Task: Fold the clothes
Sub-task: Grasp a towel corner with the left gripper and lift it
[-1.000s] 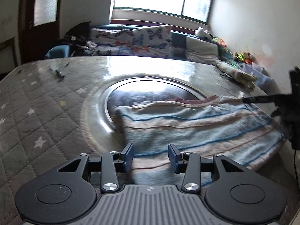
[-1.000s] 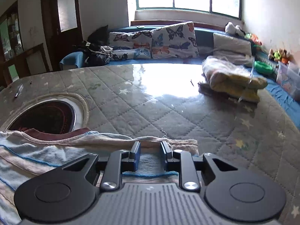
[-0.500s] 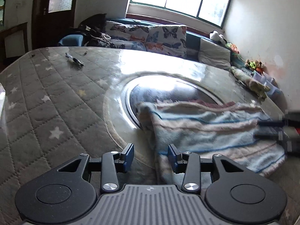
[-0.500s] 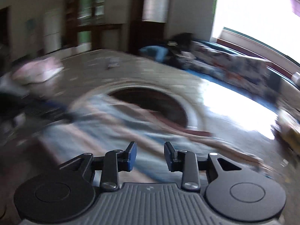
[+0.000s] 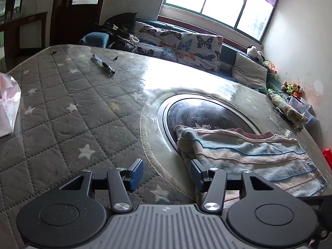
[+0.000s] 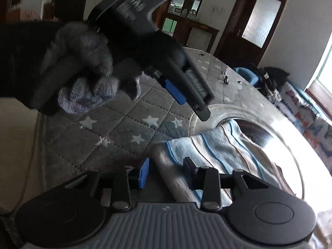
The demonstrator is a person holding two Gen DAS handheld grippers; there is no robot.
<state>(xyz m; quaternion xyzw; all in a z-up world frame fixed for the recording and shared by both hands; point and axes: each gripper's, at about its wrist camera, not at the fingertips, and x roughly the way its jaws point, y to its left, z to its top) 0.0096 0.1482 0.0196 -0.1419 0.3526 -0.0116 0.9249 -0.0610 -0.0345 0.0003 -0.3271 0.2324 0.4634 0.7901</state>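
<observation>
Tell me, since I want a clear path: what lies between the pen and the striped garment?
In the left wrist view, only bare star-quilted cover and the round glass inset's rim lie between the pen and the striped garment.

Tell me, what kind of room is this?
Most likely a lived-in family room at home: a window seat with butterfly cushions, soft toys by the wall, and a quilted star-print table cover bearing a striped garment.

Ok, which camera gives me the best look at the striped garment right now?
The left wrist view. It shows the striped garment laid out across the table, partly over the dark round inset. The right wrist view shows only one end, with the right gripper around its folded edge.
</observation>
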